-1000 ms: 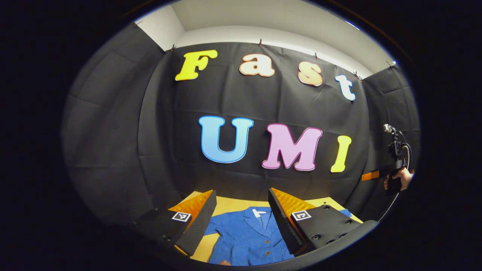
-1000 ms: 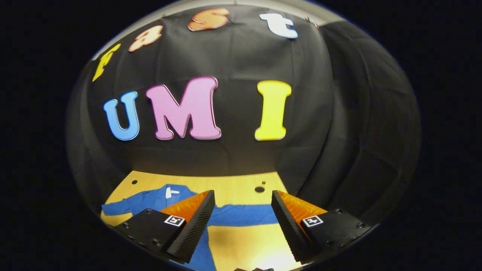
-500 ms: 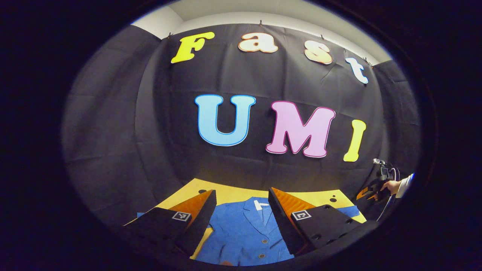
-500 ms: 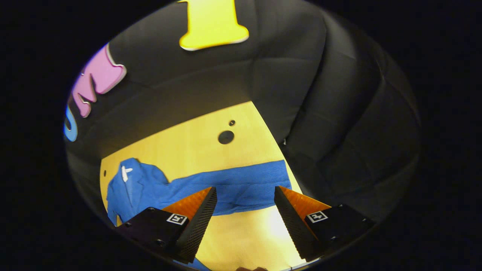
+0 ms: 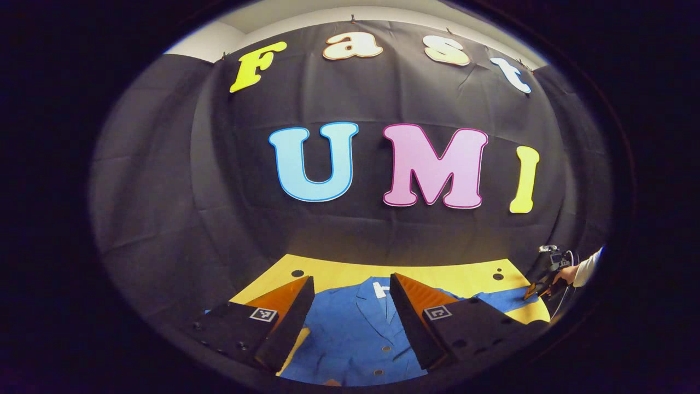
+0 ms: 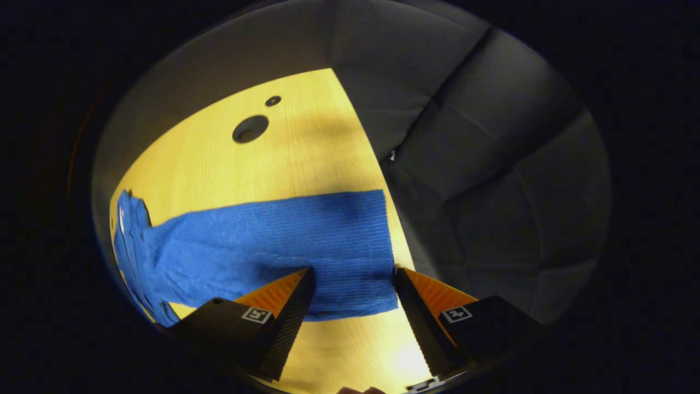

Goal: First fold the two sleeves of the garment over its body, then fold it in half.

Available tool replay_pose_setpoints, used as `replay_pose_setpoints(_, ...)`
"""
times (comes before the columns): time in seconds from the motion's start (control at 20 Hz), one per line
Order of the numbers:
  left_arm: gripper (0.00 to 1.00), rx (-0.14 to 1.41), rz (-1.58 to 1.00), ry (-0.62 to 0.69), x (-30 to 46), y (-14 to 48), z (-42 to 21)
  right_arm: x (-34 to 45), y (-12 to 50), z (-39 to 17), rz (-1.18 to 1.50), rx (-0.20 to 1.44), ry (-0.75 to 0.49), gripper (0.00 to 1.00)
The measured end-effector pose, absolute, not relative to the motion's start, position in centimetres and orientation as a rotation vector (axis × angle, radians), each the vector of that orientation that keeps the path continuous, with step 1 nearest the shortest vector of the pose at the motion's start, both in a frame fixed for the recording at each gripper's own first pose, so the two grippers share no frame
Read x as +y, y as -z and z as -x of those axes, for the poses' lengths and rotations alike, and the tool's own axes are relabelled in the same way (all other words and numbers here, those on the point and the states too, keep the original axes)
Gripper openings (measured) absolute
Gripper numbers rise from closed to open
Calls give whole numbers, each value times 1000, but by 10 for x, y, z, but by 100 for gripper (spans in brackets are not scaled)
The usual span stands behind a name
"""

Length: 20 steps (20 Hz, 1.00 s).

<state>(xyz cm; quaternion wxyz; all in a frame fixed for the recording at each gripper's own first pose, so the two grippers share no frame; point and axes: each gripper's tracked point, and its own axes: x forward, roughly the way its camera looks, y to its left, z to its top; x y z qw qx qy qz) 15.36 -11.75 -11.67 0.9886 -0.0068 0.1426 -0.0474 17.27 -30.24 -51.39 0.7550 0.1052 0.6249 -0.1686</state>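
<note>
Now the right gripper [image 6: 353, 273] is held with jaws spread over the sleeve [image 6: 306, 241] cuff; only the top layer may be pinched. Left gripper [image 5: 350, 284] is likewise unclenched above the collar [image 5: 377, 293].

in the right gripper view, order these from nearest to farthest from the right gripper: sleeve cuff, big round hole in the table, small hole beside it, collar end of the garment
From the right gripper:
1. Sleeve cuff, lying between its open fingers.
2. Collar end of the garment, far off at the left edge.
3. Big round hole, up the table.
4. Small hole, just beyond the big one.
Items 2 and 3 are close to call.
</note>
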Motion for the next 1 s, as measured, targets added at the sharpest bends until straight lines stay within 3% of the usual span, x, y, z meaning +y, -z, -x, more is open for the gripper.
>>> replay_pose_setpoints(0.1, 80, 307, 39, 103, -126, 123, -154, -304, 511, -171, -254, 1358, 358, 92)
replay_pose_setpoints(0.3, 80, 315, 54, 108, -134, 122, -152, -294, 512, -174, -268, 1368, 346, 12)
replay_pose_setpoints(0.35, 80, 306, 48, 105, -134, 119, -150, -292, 512, -174, -249, 1366, 336, 6)
replay_pose_setpoints(0.4, 80, 294, 42, 101, -131, 117, -146, -290, 510, -174, -227, 1368, 320, 15)
replay_pose_setpoints(0.45, 80, 284, 36, 98, -127, 115, -143, -290, 508, -173, -193, 1371, 312, 5)
replay_pose_setpoints(0.75, 80, 260, 58, 82, -82, 115, -117, -248, 435, -204, -169, 1216, 305, 5)
replay_pose_setpoints(1.0, 80, 280, 82, 68, -12, 132, -98, -168, 364, -208, -73, 1148, 294, 5)
